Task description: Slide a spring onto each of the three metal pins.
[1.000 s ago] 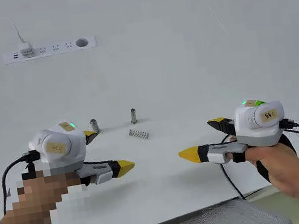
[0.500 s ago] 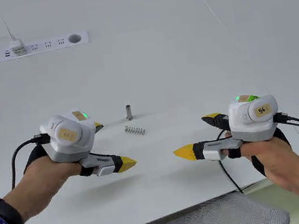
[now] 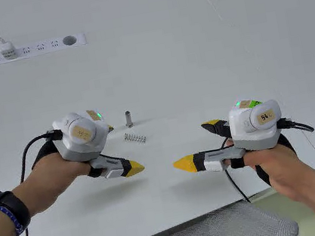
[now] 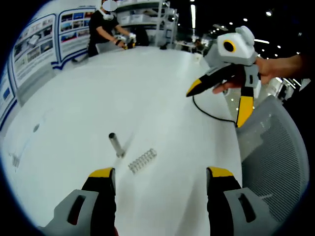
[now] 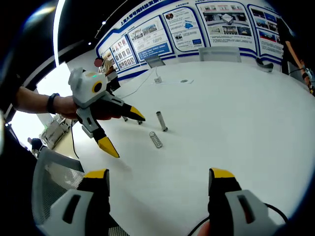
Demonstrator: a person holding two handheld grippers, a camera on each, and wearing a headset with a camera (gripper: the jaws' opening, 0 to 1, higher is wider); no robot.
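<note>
Steel on white: the spring (image 3: 135, 137) lies on its side on the table (image 3: 196, 57), just beside a metal pin (image 3: 128, 118) that stands upright with nothing on its shaft. The spring is near the pin's foot but apart from it, and both gripper views show the same bare pin and loose coil. In the right gripper view, small dark shapes close behind the left gripper's far jaw could be more pins, but they are too small to tell. I can make out one spring. The left gripper (image 3: 121, 149) hovers just above the table on the near side of the spring, its yellow-tipped jaws spread wide and holding nothing, and its own view looks straight over the coil and pin between those jaws. The right gripper (image 3: 197, 143) hangs well apart to the right, pointing inward at the left one, its jaws also gaping and empty. Judging by how things lie, no step of the task is done: no spring sits on a pin and none is picked up. All three pins are left to fit, and the left gripper looks better placed to take this coil first. Farther out, a power strip (image 3: 31, 49) with a plug in it rests at the far side of the table, and a mesh chair (image 3: 225, 234) shows at the near edge.
</note>
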